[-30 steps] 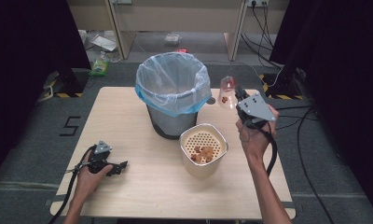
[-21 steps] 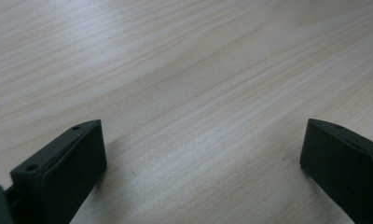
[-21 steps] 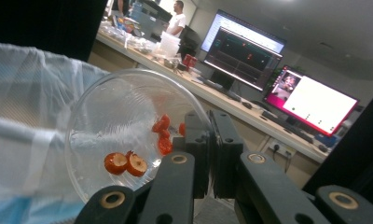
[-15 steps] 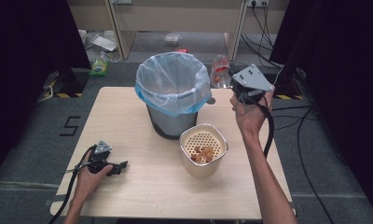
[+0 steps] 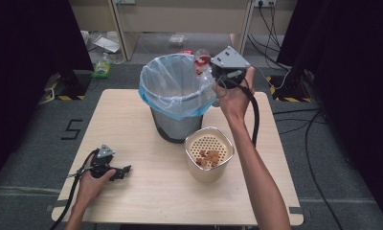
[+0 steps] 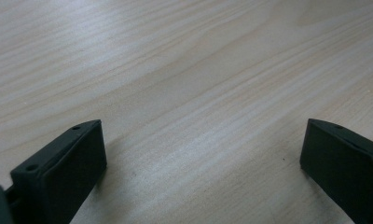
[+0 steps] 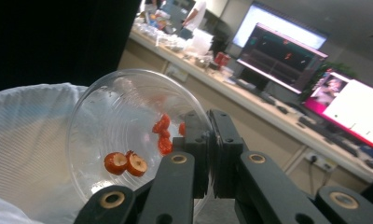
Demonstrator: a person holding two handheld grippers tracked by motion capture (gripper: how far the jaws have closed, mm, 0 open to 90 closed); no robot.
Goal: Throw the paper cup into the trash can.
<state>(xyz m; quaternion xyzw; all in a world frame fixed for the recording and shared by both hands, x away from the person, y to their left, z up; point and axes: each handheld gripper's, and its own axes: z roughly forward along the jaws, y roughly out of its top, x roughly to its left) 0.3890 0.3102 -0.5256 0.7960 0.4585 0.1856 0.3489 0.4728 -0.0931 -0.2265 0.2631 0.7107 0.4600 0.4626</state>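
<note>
the right gripper (image 5: 213, 76) is raised beside the far right rim of the bin (image 5: 177, 98), its jaws pinched together on the wall of a clear plastic cup (image 7: 128, 140). in the right gripper view the cup lies tipped on its side, mouth toward the camera, with a few red fruit pieces (image 7: 126, 163) resting on its lower wall and more sticking near the jaws. the bin's white liner (image 7: 31, 140) sits just behind and below the cup; from above, the cup (image 5: 201, 61) looks to hang over the liner's edge, though the blur there makes the exact overlap hard to judge.

the left gripper (image 5: 114, 171) rests on the table (image 5: 146, 191) near the front left corner, well apart from everything else, its jaws spread wide with only bare wood between them in the left gripper view.

a cream pot (image 5: 208, 154) with a perforated insert and some brownish chunks stands just in front of the bin, close under the right forearm. the right gripper's black cable (image 5: 253, 112) loops down beside the arm.
</note>
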